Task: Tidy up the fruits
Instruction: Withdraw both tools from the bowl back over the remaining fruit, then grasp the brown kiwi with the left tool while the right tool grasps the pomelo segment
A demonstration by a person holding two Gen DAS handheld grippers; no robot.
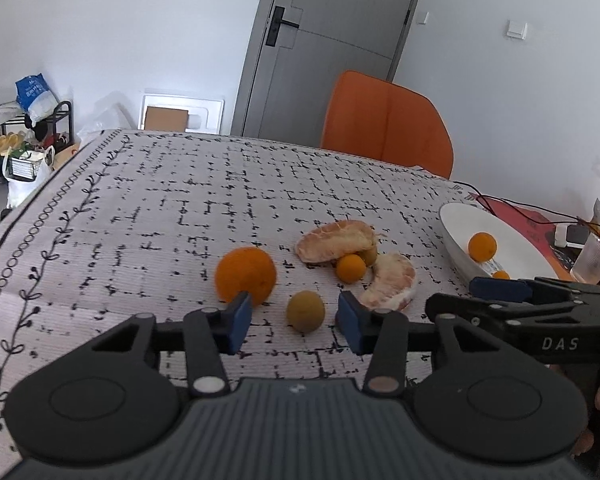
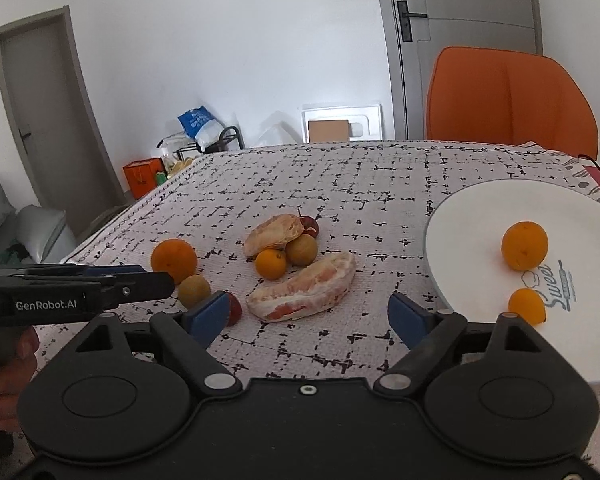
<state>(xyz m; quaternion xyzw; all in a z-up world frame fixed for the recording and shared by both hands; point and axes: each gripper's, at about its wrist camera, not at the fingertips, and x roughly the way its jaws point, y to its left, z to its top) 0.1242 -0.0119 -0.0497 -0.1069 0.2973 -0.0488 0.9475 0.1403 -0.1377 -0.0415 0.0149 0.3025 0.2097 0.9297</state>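
We work over a table (image 1: 148,208) under a white cloth with a broken black grid, and we start with what decides the coming move. The white plate (image 2: 479,216), which we take for the collecting place, lies at about two o'clock from the right gripper (image 2: 307,314) and already carries two small oranges (image 2: 524,245). The loose fruit sits at twelve o'clock from both tools.

The nearer pomelo segment (image 2: 303,286) is just ahead of the right gripper, whose blue pads stand wide apart with nothing between them. Its long axis runs from eight o'clock to two o'clock in that view, so we judge the jaws would need some turning to close across its short width. The second pomelo segment (image 2: 274,234) lies farther off at twelve o'clock, touching a small orange (image 2: 271,264).

The large orange (image 1: 246,274) is at eleven o'clock from the left gripper (image 1: 296,322). The small yellow-green fruit (image 1: 305,311) sits right between that gripper's pads, which stand part-way apart on either side of it without pressing it. The left hand is clearly nearer this fruit, and we expect it to be taken first.

Behind the table stand an orange chair (image 1: 387,124) at one o'clock and a grey door (image 1: 323,40), with bags and a rack by the far wall.
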